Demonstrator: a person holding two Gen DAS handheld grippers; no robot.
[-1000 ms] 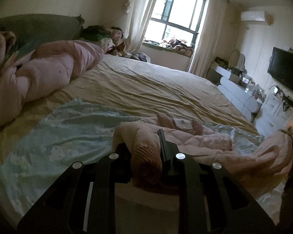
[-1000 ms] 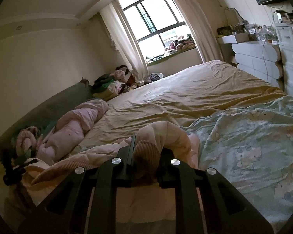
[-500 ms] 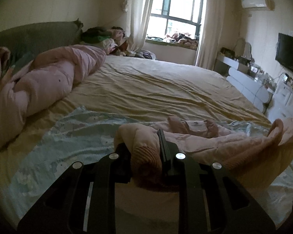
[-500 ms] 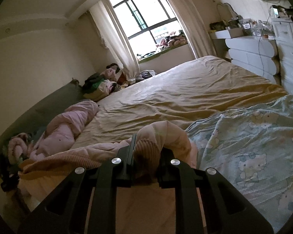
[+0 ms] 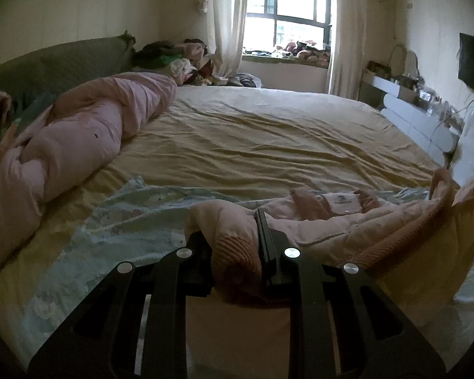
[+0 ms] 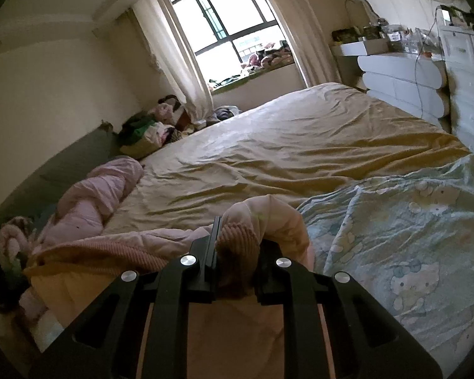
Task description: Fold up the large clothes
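A large pink quilted garment (image 5: 341,230) with ribbed knit trim is held up over the near edge of the bed. My left gripper (image 5: 237,240) is shut on a ribbed corner of it. Its collar with a white label (image 5: 343,200) faces up in the left wrist view. My right gripper (image 6: 237,246) is shut on the other ribbed corner of the garment (image 6: 117,249). The cloth stretches between the two grippers and hangs below them, hiding the fingertips.
A light blue cartoon-print blanket (image 6: 404,221) lies under the garment on the yellow bed sheet (image 5: 268,139). A rolled pink duvet (image 5: 79,132) lies along the green headboard (image 5: 63,63). White drawers (image 6: 404,79) stand by the far side; clothes are piled near the window (image 5: 173,57).
Both grippers have lifted with the garment still clamped, and both views have tilted up. The right side of the garment now stands higher in the left wrist view.
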